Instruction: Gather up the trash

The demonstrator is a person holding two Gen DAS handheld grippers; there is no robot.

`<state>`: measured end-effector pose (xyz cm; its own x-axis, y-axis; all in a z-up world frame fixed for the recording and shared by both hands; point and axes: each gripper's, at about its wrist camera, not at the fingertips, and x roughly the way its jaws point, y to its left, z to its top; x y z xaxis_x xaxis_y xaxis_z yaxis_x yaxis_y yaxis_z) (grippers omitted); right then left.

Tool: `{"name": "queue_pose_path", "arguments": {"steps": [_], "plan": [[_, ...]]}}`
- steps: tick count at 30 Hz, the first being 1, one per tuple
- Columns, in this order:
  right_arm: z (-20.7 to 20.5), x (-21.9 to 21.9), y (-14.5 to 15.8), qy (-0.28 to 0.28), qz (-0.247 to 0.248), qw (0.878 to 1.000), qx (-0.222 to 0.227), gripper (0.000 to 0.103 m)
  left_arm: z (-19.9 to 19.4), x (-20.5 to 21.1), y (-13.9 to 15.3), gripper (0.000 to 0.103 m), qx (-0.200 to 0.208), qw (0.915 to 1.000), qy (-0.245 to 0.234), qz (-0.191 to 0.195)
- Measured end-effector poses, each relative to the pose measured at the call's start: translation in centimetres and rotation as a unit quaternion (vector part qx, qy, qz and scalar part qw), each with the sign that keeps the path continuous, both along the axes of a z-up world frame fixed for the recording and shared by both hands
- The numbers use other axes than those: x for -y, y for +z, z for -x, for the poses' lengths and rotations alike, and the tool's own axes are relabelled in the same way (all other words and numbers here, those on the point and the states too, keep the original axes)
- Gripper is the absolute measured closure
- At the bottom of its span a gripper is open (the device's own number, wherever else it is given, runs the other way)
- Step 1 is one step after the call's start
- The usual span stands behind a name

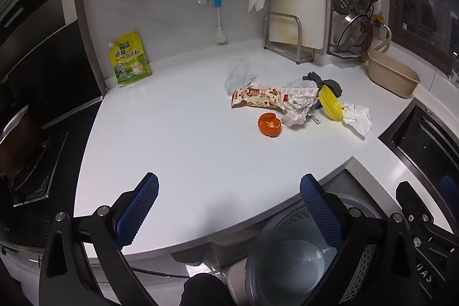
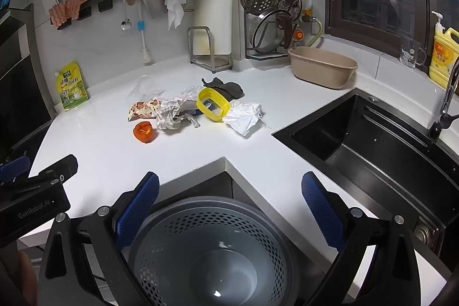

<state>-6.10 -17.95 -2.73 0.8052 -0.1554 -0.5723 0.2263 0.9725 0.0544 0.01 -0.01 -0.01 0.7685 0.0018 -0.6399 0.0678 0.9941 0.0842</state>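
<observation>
- White and glossy, the L-shaped bench (image 2: 109, 151) carries the trash in a loose cluster towards its back, well apart from both tools.
- The black sink (image 2: 370, 139) is sunk into the bench at the right, with a beige plastic basin (image 2: 322, 69) standing just behind it.
- The grey perforated bin (image 2: 209, 245) stands on the floor below the bench's inner corner, with nothing visible inside it.
- The left tool (image 1: 229, 208) hangs over the bench's near edge, jaws spread wide, nothing between them.
- The right tool (image 2: 229, 208) hovers above the bin, jaws likewise spread wide and gripping nothing.
- A printed snack wrapper (image 1: 258, 98) lies flat at the left of the cluster, a clear plastic cup (image 1: 238, 73) on its side just behind it.
- A crumpled white tissue (image 2: 243, 116) sits at the right end, nearest the sink.
- A second crumpled paper wad (image 1: 297, 108) rests against the wrapper's right end.
- A yellow plastic lid ring (image 2: 213, 104) leans tilted between the two paper wads, touching the tissue.
- A dark rag (image 2: 226, 88) lies behind the ring.
- An orange peel (image 1: 269, 124) sits alone, just in front of the wrapper and nearest the tools.
- A yellow seasoning pouch (image 1: 129, 62) leans upright against the wall at far left.
</observation>
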Motion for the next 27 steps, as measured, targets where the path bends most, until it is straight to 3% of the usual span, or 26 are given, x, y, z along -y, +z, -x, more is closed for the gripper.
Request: {"name": "queue_pose_path", "arguments": {"steps": [27], "plan": [[-0.3,-0.3,0.4,-0.001,0.003,1.0,-0.002,0.008,0.0,-0.3,0.5,0.006,0.01,0.9999,-0.007,0.004]]}}
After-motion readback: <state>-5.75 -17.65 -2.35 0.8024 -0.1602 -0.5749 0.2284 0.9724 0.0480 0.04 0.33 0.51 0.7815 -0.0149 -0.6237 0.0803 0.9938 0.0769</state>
